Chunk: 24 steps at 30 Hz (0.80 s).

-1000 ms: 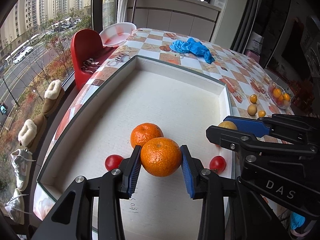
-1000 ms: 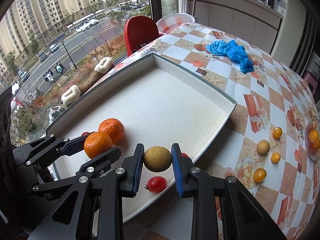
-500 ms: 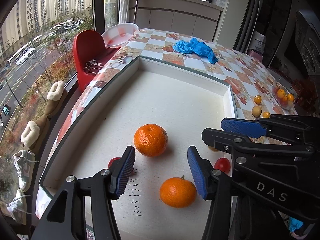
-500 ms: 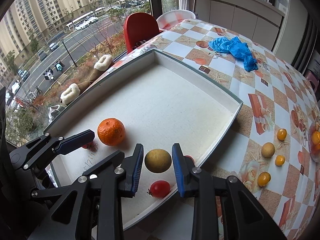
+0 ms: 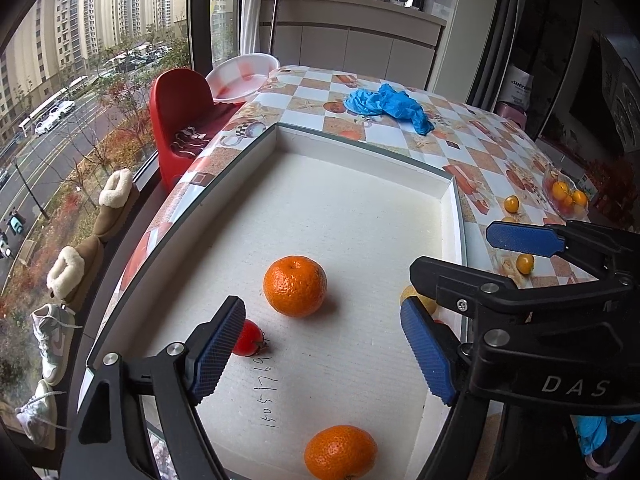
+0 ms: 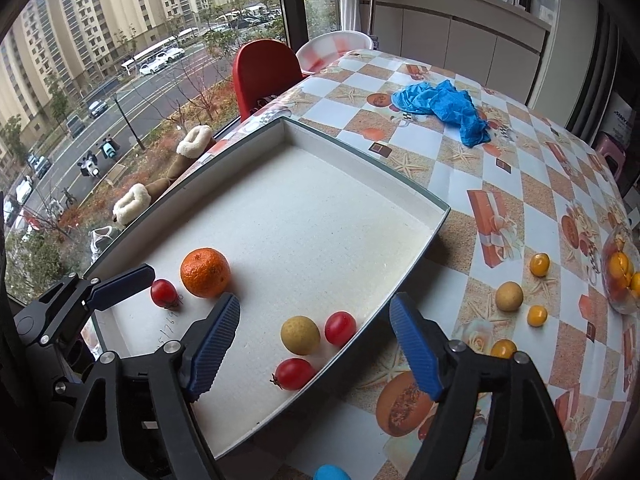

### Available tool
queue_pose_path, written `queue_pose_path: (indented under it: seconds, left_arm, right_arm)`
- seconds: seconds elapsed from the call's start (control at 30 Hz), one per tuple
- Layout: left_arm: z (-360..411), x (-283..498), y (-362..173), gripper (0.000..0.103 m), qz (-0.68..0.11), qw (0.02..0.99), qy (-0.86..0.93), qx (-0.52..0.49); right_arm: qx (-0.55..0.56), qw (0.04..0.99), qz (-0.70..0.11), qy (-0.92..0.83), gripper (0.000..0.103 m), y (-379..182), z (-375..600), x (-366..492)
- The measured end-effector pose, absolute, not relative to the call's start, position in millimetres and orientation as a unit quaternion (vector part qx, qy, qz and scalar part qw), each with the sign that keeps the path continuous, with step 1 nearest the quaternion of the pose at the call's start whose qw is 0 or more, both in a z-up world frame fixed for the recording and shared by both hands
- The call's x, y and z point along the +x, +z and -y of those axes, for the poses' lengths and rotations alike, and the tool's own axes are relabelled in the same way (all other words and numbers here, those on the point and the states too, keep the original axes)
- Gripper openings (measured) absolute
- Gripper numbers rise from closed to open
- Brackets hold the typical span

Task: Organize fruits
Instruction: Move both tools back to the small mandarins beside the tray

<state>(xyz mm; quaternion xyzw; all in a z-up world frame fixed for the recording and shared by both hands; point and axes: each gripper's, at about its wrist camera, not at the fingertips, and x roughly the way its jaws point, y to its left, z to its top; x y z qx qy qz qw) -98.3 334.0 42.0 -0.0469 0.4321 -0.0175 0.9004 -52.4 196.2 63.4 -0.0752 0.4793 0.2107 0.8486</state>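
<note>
surface: checkered table (image 6: pixel 480 184) by a high window, white tray (image 5: pixel 452 200) at its window edge
left gripper (image 5: pixel 320 352): I've just spread it wide, empty; freed orange (image 5: pixel 340 453) sits at tray's near edge
right gripper (image 6: pixel 316 344): just opened too, empty; tan fruit (image 6: pixel 300 335) lies loose by tray's right wall
meaning: both drops done
left over: small yellow fruits (image 6: pixel 539 264) on the table outside the tray

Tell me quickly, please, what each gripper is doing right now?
Left gripper: open, just released, holding nothing.
Right gripper: open, just released, holding nothing.
</note>
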Motion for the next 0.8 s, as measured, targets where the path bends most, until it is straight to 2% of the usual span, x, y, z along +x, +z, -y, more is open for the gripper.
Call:
queue_pose_path:
  seconds: [0.17, 0.27, 0.3, 0.8]
  left_arm:
    - [-329, -100, 48, 0.081, -0.429, 0.902, -0.016, -0.039]
    - [-325, -100, 49, 0.081, -0.432, 0.901, -0.013, -0.032]
    - [-324, -100, 49, 0.081, -0.433, 0.901, -0.013, -0.031]
    - [-284, -98, 57, 0.081, -0.440, 0.898, -0.026, 0.009]
  right_arm:
    - [-0.067, 0.858, -0.472, 0.193, 0.086, 66, -182, -51]
    - [-0.063, 0.869, -0.463, 0.164, 0.097, 67, -169, -48]
    - [-0.057, 0.872, -0.461, 0.159, 0.103, 67, -164, -47]
    - [0.006, 0.876, -0.466, 0.122, 0.103, 58, -96, -43]
